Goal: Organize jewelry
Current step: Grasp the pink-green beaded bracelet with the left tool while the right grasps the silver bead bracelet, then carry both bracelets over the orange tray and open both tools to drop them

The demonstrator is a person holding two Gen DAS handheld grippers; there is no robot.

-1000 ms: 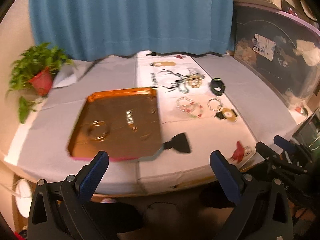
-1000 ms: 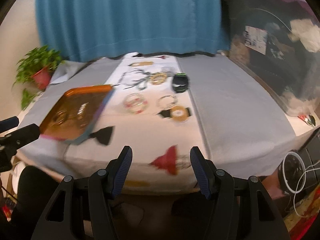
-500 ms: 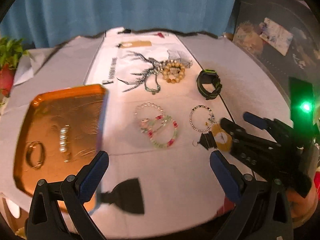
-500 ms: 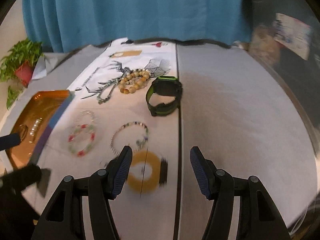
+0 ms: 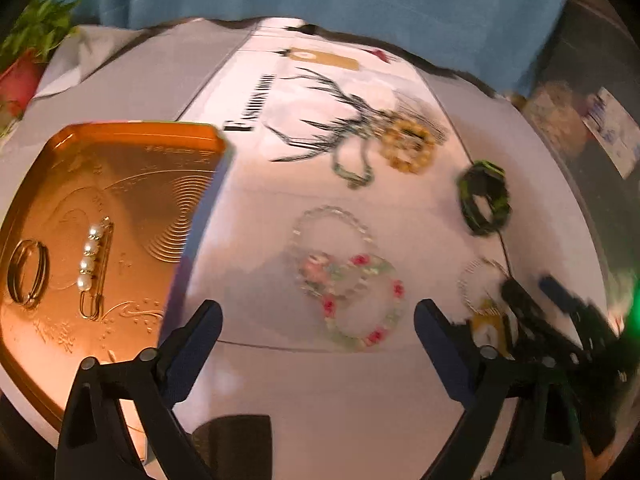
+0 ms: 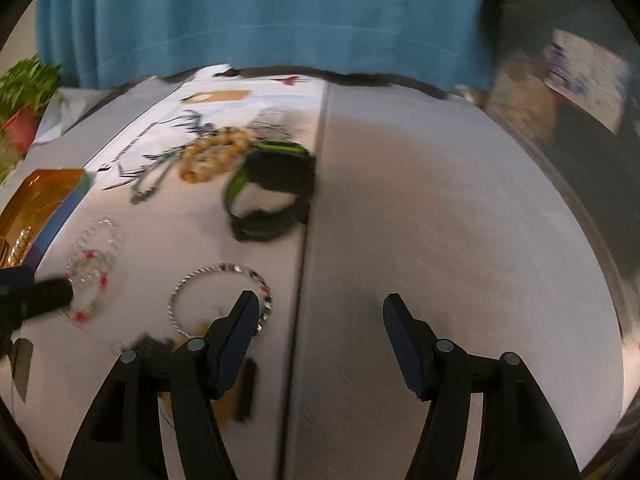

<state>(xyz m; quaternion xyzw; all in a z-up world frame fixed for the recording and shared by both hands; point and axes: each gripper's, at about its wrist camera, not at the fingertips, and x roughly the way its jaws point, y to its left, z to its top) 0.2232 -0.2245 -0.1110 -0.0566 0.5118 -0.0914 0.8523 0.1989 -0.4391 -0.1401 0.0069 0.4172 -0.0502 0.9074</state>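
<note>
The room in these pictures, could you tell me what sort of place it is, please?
Probably a home: a cloth-covered table before a blue curtain, a potted plant at its corner, and a clear storage bin alongside.

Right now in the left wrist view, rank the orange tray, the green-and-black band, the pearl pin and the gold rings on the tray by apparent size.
1. orange tray, by far the largest
2. green-and-black band
3. pearl pin
4. gold rings

The pin and rings look close; the band lies farther away and is blurred, so its rank is unsure.

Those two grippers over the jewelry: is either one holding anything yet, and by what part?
Nothing is held. The left gripper hangs open above the beaded bracelets; the right gripper is open too, with only grey cloth between its fingers.
</note>
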